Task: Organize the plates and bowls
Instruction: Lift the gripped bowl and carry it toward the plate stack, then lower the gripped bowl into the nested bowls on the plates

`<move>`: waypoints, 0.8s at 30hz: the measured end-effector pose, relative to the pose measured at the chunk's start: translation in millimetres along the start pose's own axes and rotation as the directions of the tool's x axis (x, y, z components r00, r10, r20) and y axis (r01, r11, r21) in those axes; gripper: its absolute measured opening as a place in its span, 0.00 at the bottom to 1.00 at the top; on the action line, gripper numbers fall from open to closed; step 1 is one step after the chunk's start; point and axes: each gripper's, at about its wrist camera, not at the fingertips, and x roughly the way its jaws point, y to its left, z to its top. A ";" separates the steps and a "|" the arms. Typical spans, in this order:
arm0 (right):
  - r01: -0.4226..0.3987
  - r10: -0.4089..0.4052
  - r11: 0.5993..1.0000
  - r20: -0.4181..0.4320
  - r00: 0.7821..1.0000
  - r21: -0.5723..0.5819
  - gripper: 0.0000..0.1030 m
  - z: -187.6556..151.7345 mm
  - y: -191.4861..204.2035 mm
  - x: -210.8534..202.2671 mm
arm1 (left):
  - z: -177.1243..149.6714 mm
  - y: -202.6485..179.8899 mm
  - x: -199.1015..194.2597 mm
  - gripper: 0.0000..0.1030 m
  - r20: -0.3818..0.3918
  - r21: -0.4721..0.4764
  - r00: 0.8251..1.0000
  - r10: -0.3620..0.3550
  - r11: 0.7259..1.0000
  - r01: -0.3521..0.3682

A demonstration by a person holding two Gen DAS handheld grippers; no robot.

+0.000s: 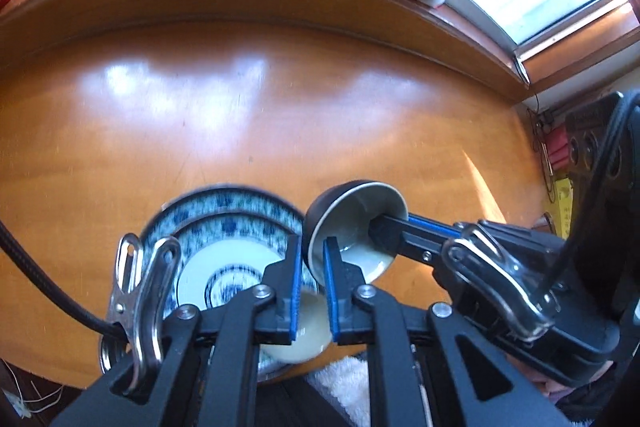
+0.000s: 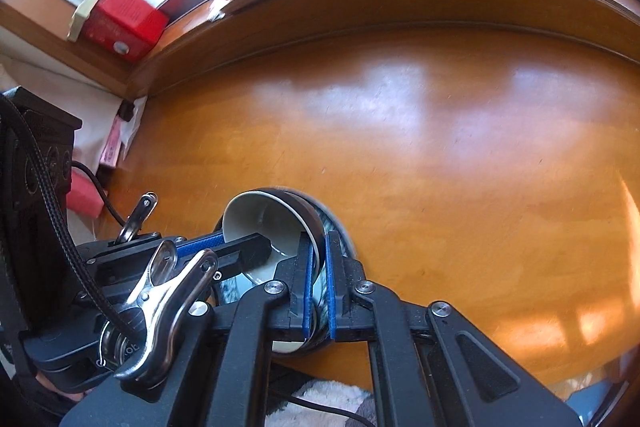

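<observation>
Carrying a dark bowl (image 1: 352,223) with pale inside, tilted on edge, just beside the blue-patterned plate (image 1: 224,227). Both left gripper (image 1: 312,283) and right gripper (image 2: 318,279) clamped on its rim from opposite sides. Probably stacking next: needs levelling, then lowering onto that plate.

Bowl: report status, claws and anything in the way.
Left claw shut on bowl rim. Right claw shut on its other side. Bowl tilted over blue plate. Pale round thing beneath, unclear.
</observation>
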 end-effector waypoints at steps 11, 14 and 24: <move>0.000 -0.017 0.996 -0.181 0.983 -0.095 0.07 -35.4 14.4 30.5 | -46.1 11.5 17.5 0.10 -0.134 -0.078 0.991 -0.002 0.997 -0.008; -0.012 -0.008 0.995 -0.204 0.979 -0.098 0.07 -39.7 15.1 37.2 | -52.1 10.4 21.8 0.10 -0.157 -0.074 0.987 0.027 0.997 -0.039; -0.008 -0.019 0.993 -0.223 0.975 -0.118 0.07 -40.3 20.4 46.7 | -62.3 5.4 9.6 0.11 -0.103 -0.085 0.989 0.108 0.990 -0.117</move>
